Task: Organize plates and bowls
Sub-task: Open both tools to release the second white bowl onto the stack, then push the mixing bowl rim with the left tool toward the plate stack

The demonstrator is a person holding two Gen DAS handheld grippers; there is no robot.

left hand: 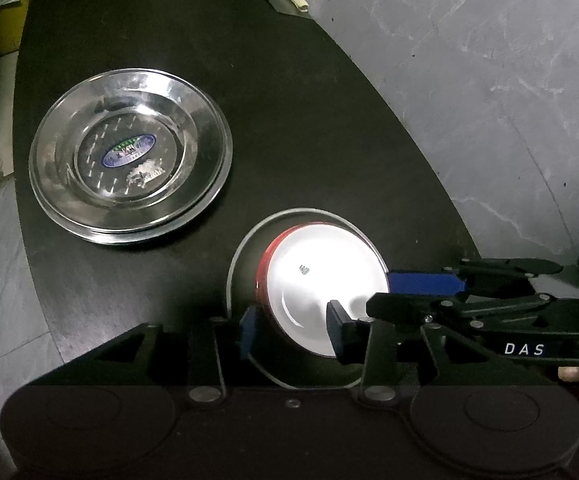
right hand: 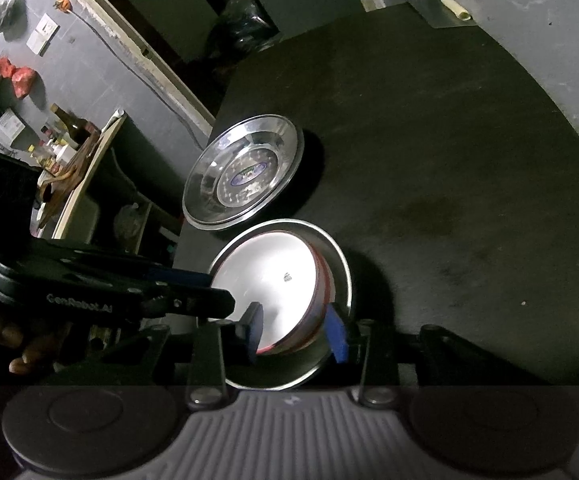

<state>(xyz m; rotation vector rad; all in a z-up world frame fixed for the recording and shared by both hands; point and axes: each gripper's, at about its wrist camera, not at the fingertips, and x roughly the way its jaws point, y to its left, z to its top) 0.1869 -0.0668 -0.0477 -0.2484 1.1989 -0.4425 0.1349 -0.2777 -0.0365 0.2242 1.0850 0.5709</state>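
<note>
My left gripper and right gripper both clamp the red bowl's rim, tilting it inside the steel bowl to nest; stacked plates wait nearby.

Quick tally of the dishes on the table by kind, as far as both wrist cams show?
Steel plate stack: 1 stack; the rims suggest 2 or more plates, exact number unclear.
Steel bowl: 1.
Red-and-white bowl: 1, tilted inside the steel bowl, between the left gripper fingers and the right gripper fingers.
Total: 3 groups.
</note>
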